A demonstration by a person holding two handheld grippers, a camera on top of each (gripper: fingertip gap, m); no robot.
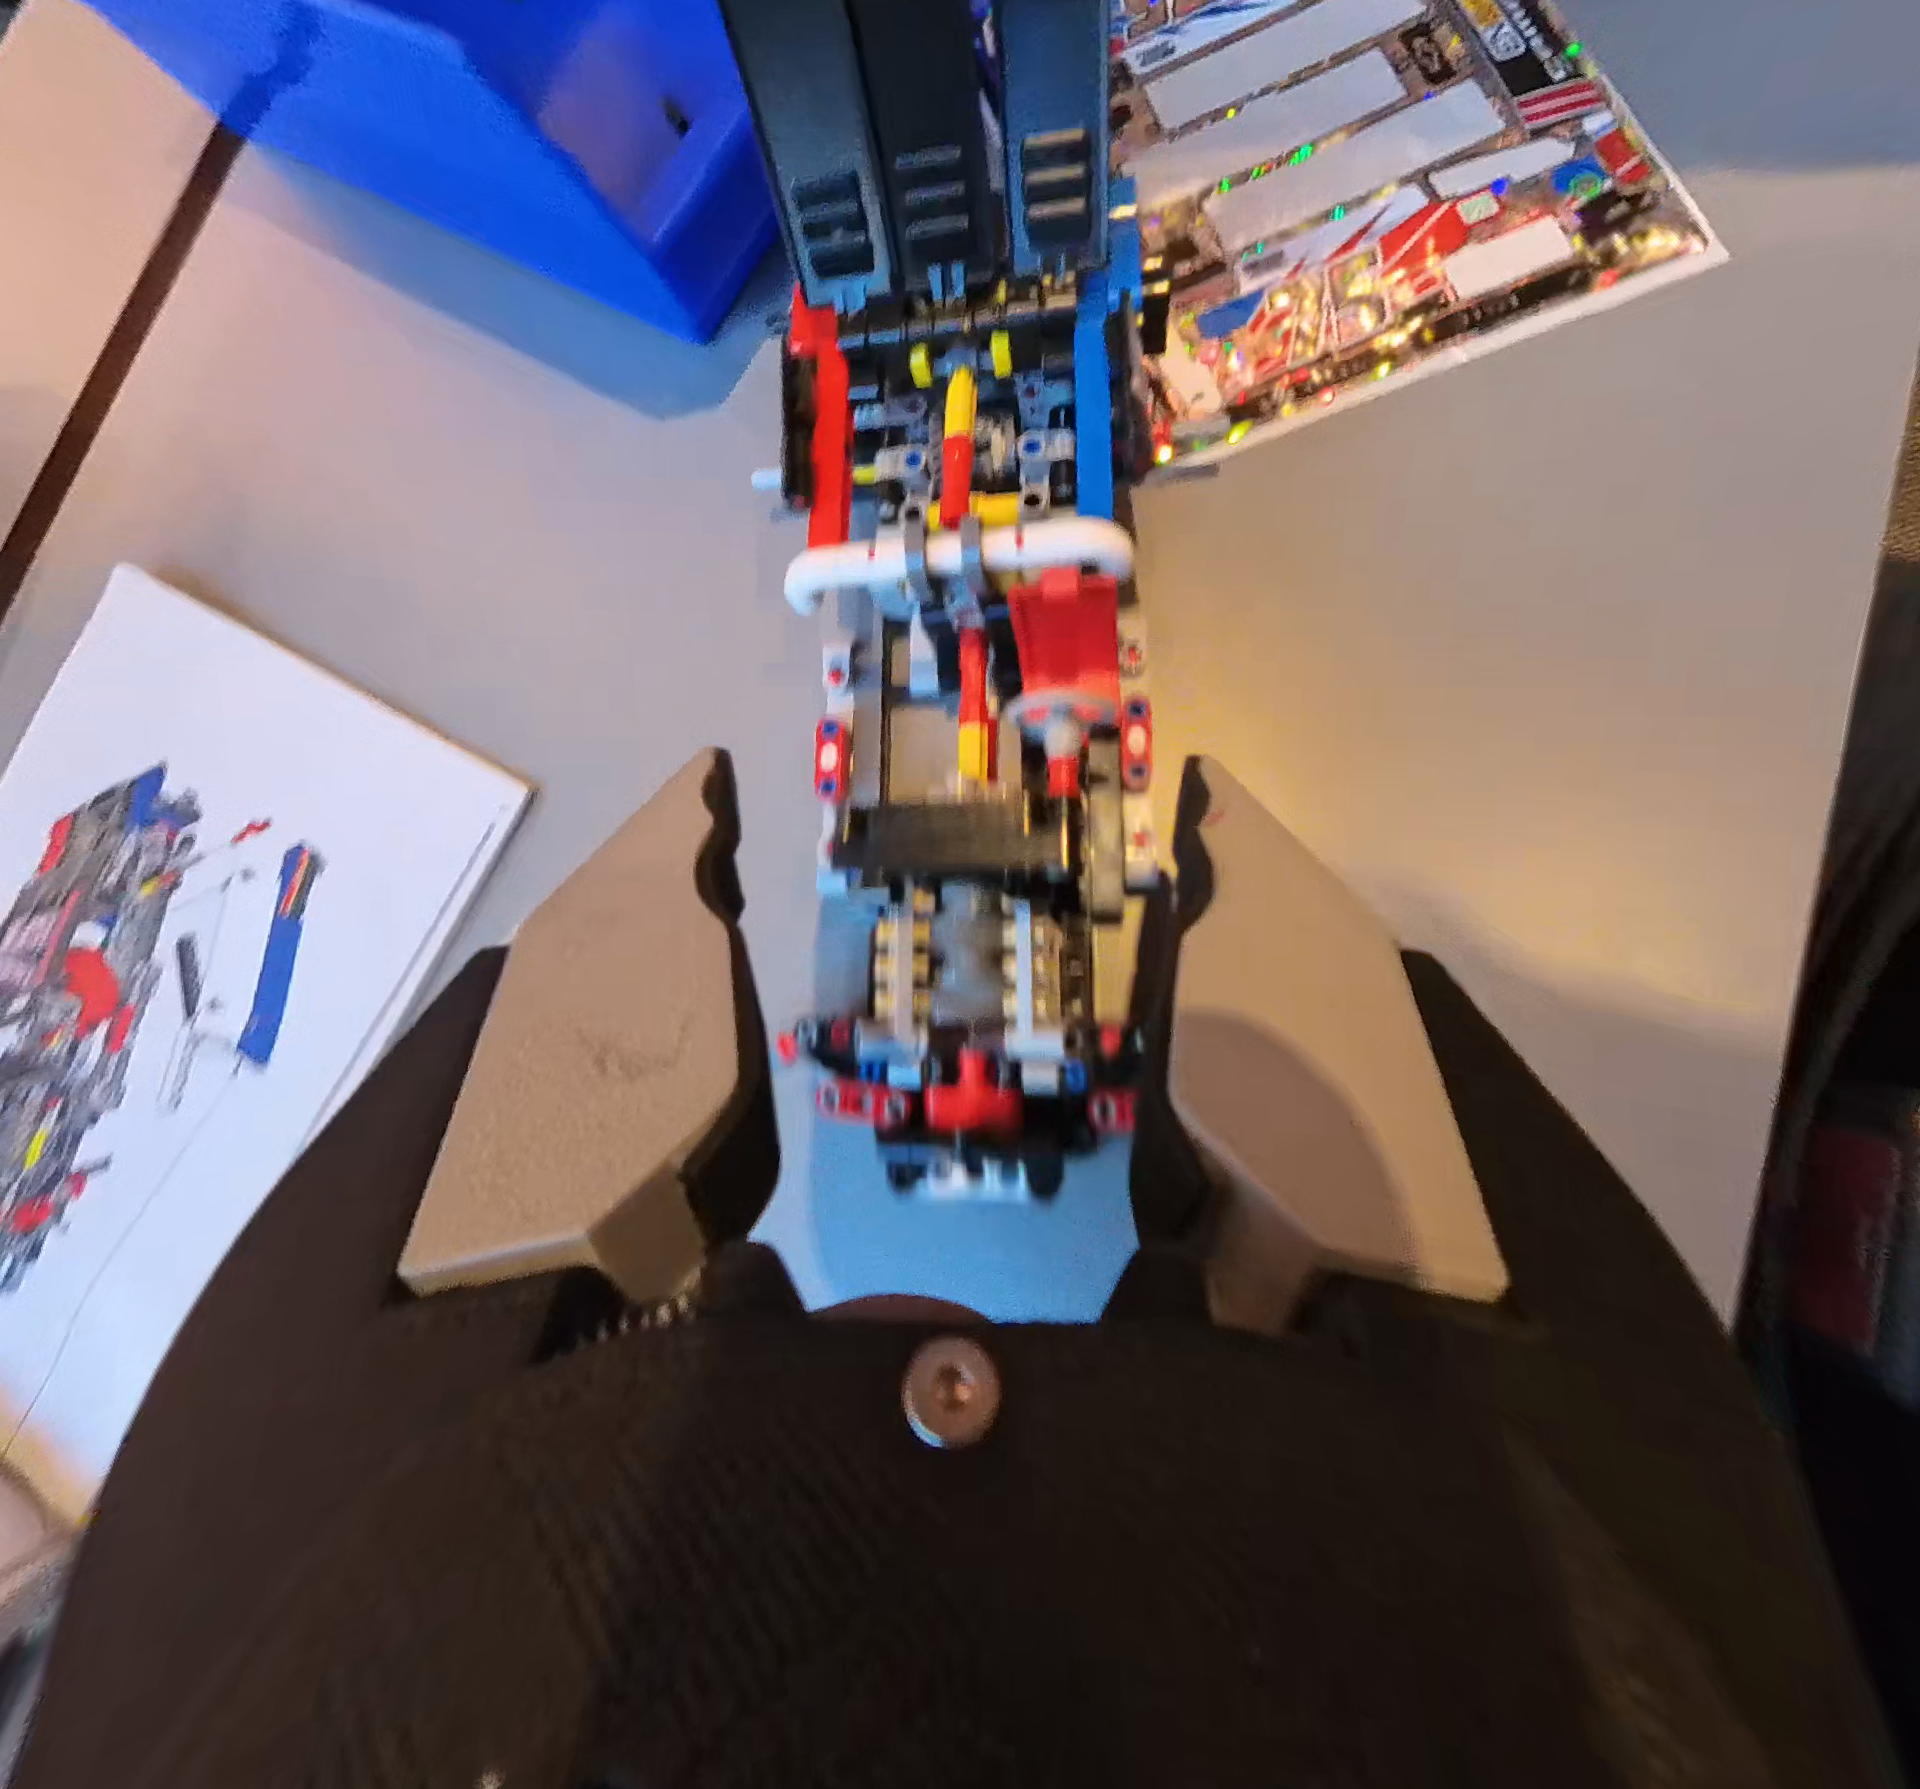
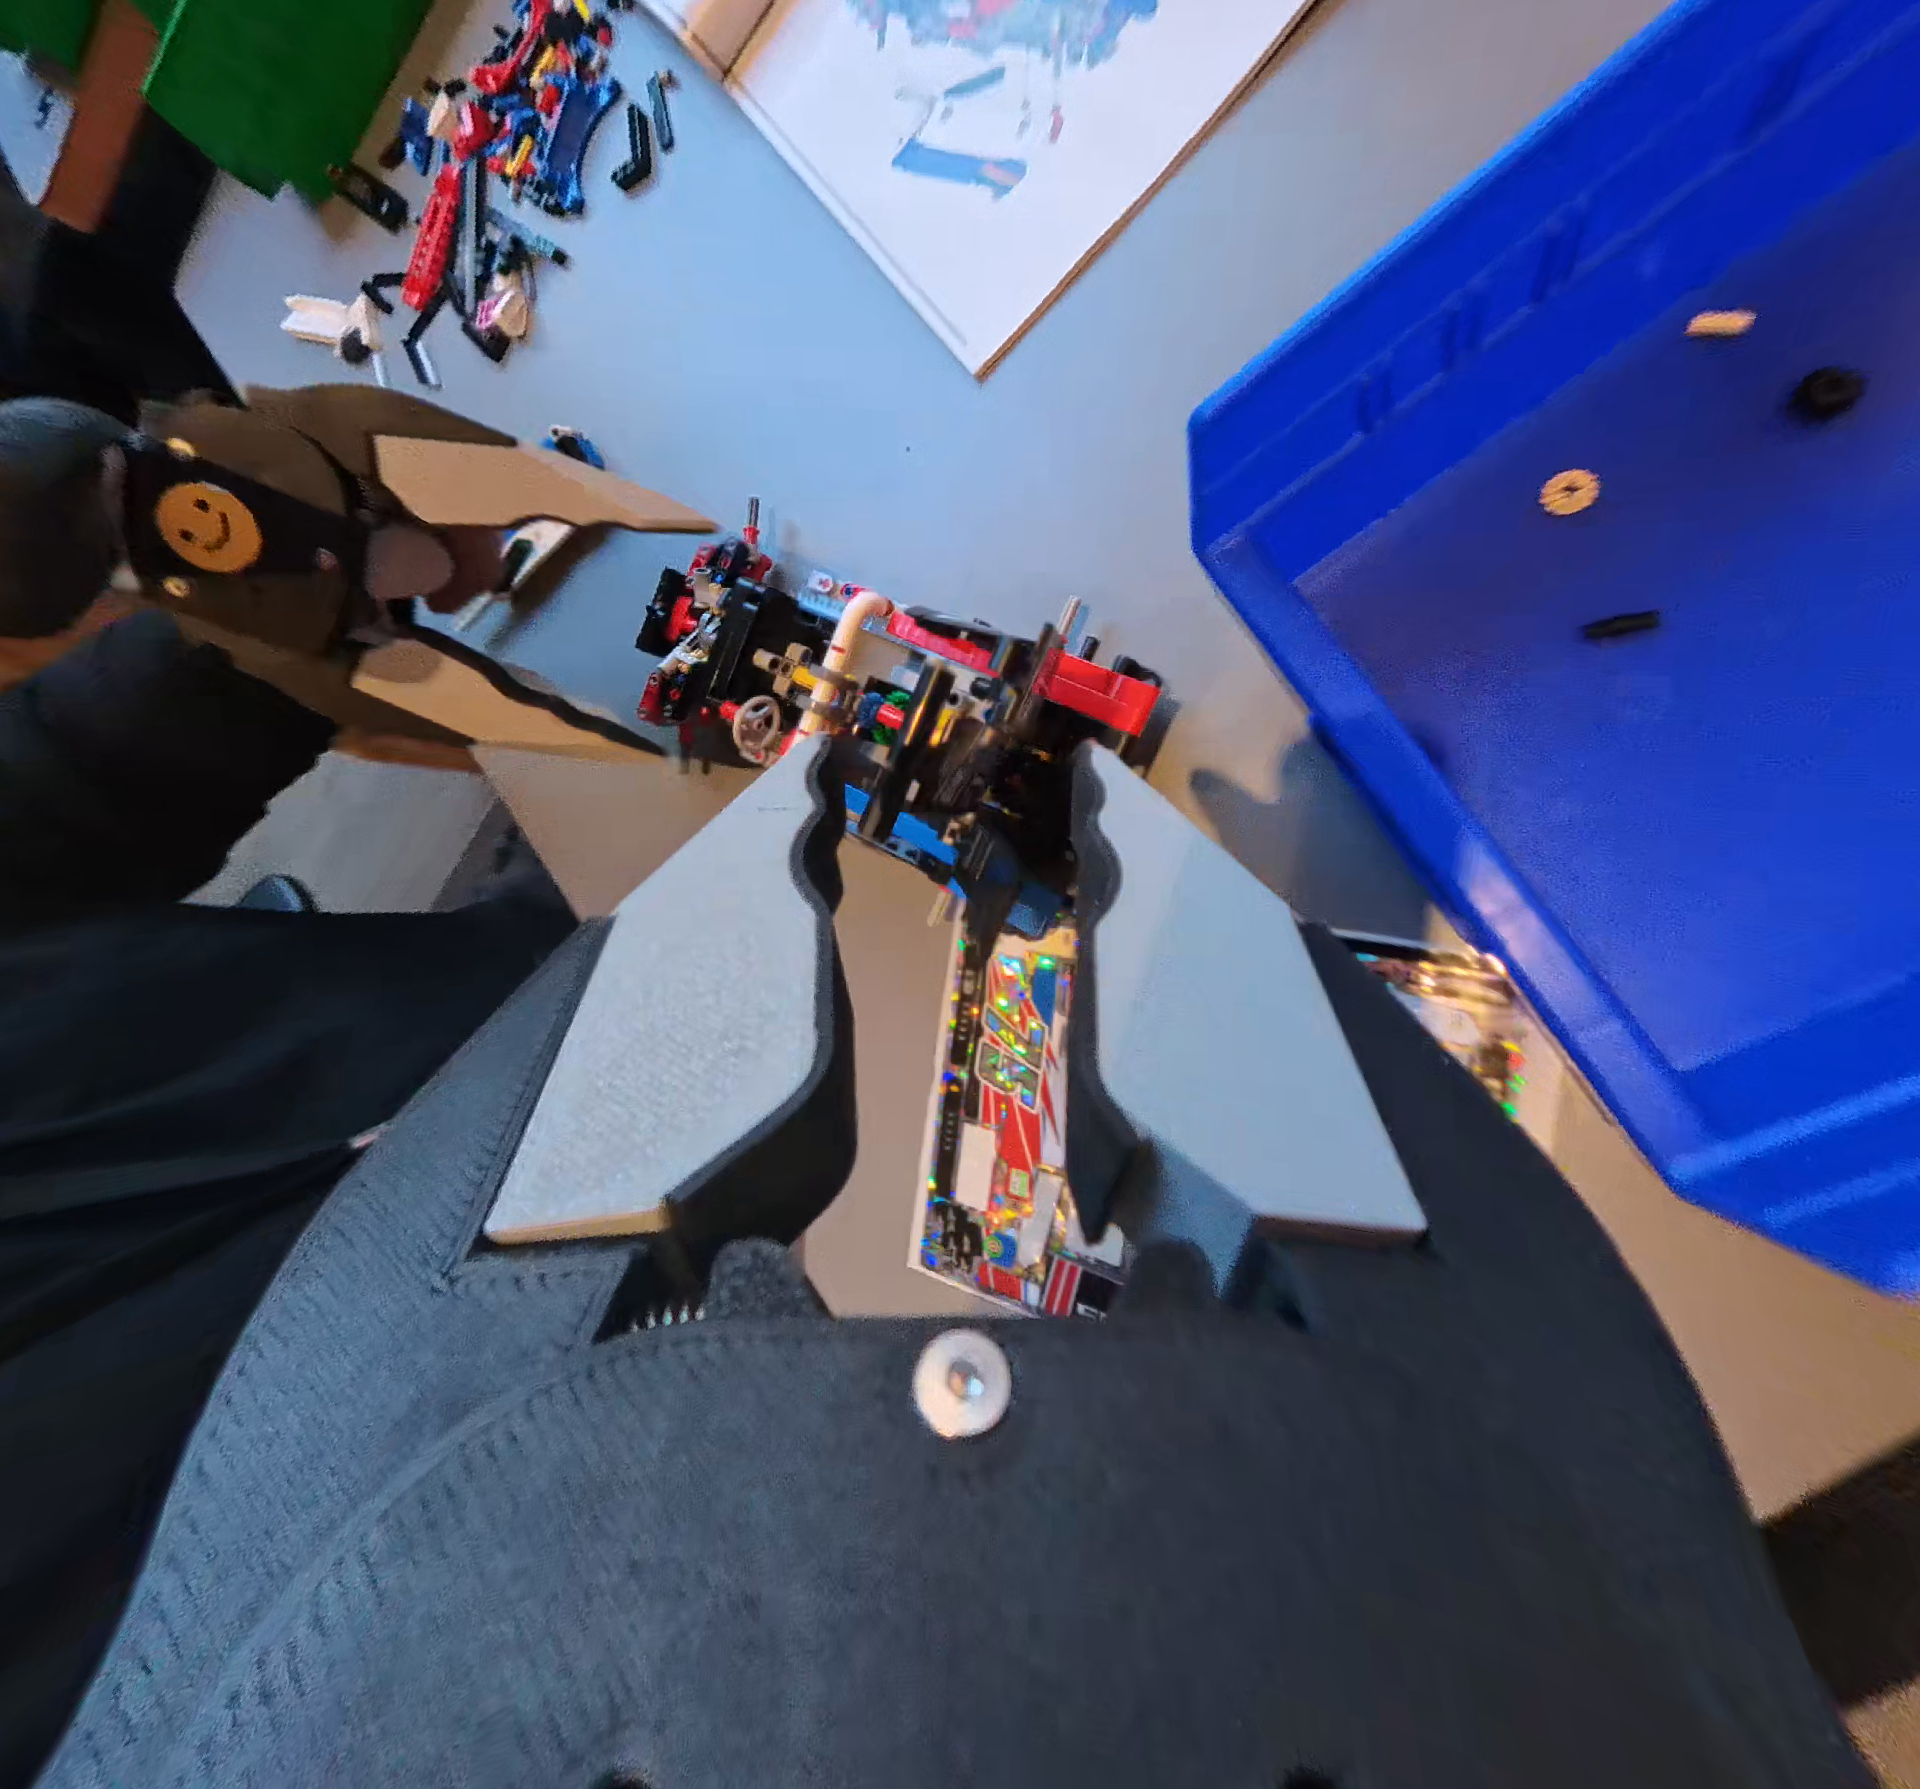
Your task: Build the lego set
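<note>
While the left gripper (image 1: pixel 954 809) jaws gape around the knobbly plastic chassis (image 1: pixel 971 700), the right gripper (image 2: pixel 951 783) jaws pinch its angular end.

We see the lego chassis (image 1: pixel 971 700) in a busy mix: red and blue side beams, yellow-and-red shafts down the middle, a white curved bar, a red seat, black and grey framing. We catch the sticker sheet (image 1: pixel 1382 170) glittering with holographic flecks among red, white and blue shapes. The bin (image 2: pixel 1621 596) shows solid bright blue. We note the instruction booklet (image 2: pixel 997 77) as white with a blue, red and grey drawing. The loose bricks (image 2: pixel 499 160) scatter red, blue, black and white over the pale grey table (image 2: pixel 790 389).
</note>
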